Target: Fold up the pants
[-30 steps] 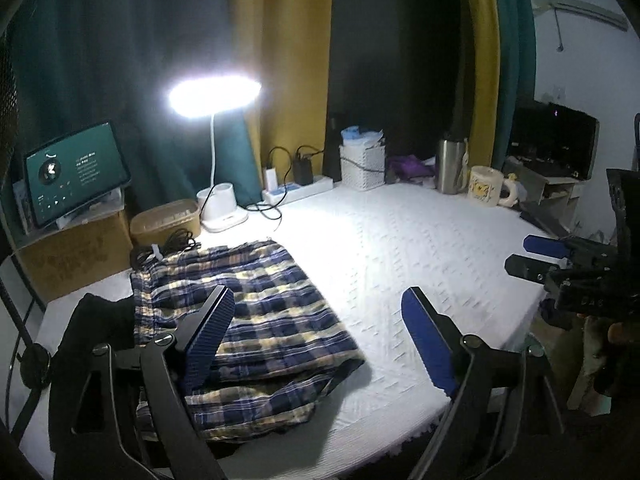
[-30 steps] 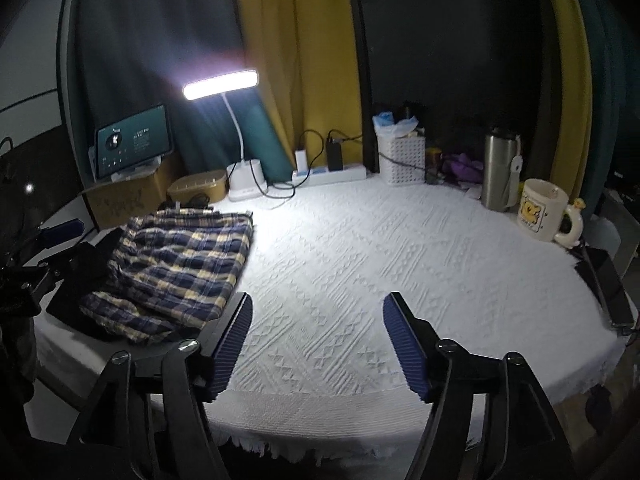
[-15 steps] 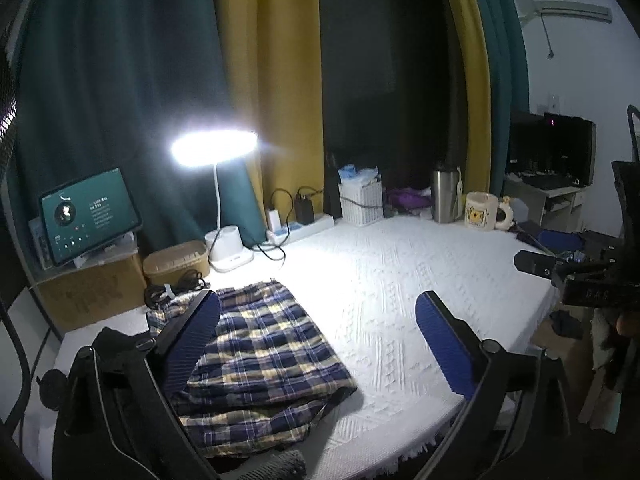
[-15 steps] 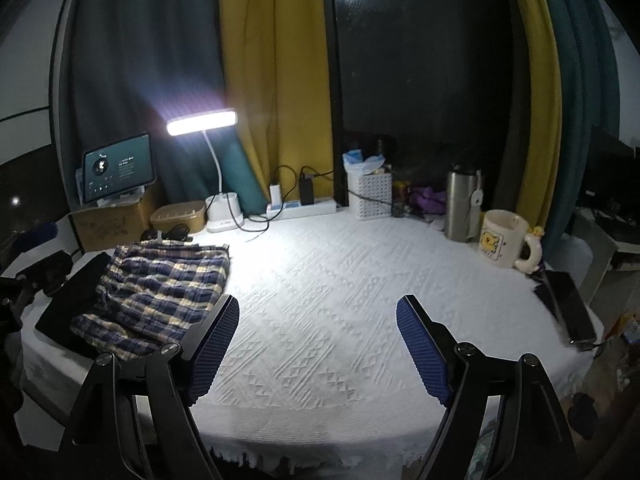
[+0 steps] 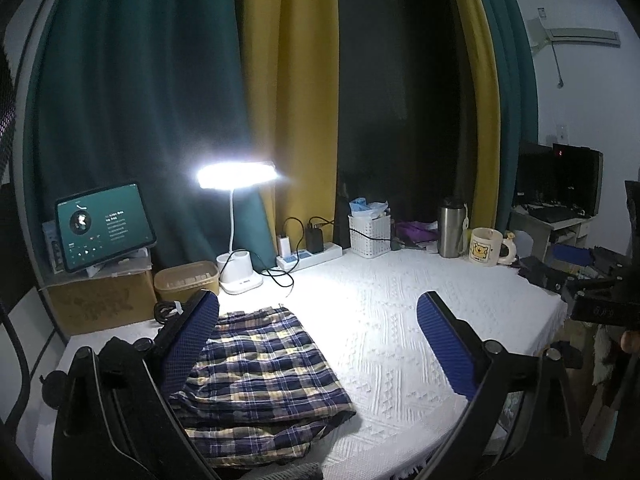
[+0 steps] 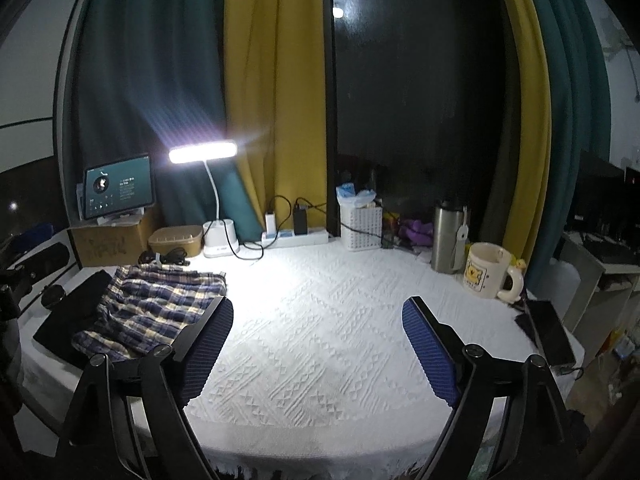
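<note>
The plaid pants (image 5: 260,368) lie folded into a flat rectangle at the left end of the white-covered table (image 5: 392,320), resting partly on a dark garment (image 6: 76,308). My left gripper (image 5: 318,304) hovers above the table's front edge, open and empty, its left finger over the pants' near corner. In the right wrist view the pants (image 6: 156,304) sit to the left. My right gripper (image 6: 318,304) hangs over the bare middle of the cloth, jaws opening, nothing between them.
Along the back stand a lit desk lamp (image 5: 236,176), a tablet (image 5: 104,224) on a cardboard box, a power strip (image 6: 296,236), a white basket (image 6: 360,226), a steel tumbler (image 6: 448,240) and a mug (image 6: 486,270). A phone (image 6: 550,332) lies at the right edge.
Both grippers have risen and tilted up, so the table looks lower and farther away. Both pairs of jaws stand wider than before. The pants have not moved.
</note>
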Motion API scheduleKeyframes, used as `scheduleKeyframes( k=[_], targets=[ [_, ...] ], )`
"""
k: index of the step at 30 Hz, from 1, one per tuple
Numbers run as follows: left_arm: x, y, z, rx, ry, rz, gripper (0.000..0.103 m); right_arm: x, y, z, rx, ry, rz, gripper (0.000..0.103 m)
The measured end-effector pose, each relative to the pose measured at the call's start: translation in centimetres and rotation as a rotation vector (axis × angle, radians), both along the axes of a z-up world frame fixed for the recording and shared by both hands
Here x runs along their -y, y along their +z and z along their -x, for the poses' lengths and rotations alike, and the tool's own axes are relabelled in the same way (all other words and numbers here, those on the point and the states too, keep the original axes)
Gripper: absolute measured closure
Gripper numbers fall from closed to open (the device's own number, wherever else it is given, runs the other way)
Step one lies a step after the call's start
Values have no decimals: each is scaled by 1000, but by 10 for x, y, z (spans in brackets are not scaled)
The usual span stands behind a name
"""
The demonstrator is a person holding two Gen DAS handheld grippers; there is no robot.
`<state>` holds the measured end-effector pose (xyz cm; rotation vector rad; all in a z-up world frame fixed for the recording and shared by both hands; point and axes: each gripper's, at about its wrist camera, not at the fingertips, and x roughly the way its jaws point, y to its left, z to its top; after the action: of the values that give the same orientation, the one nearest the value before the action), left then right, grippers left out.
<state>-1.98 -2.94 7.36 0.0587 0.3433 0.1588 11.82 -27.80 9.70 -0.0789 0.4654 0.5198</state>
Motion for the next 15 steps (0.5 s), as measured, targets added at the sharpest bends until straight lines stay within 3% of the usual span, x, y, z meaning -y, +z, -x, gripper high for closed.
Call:
scheduleKeyframes(
  k=[7,15],
  targets=[
    [-3,16,14,46,50,-44,4,-4,20,7,49,2,-9,15],
    [-14,31,28,106,75,-24,2,-10,43,18,101,7,-9,14]
  ],
)
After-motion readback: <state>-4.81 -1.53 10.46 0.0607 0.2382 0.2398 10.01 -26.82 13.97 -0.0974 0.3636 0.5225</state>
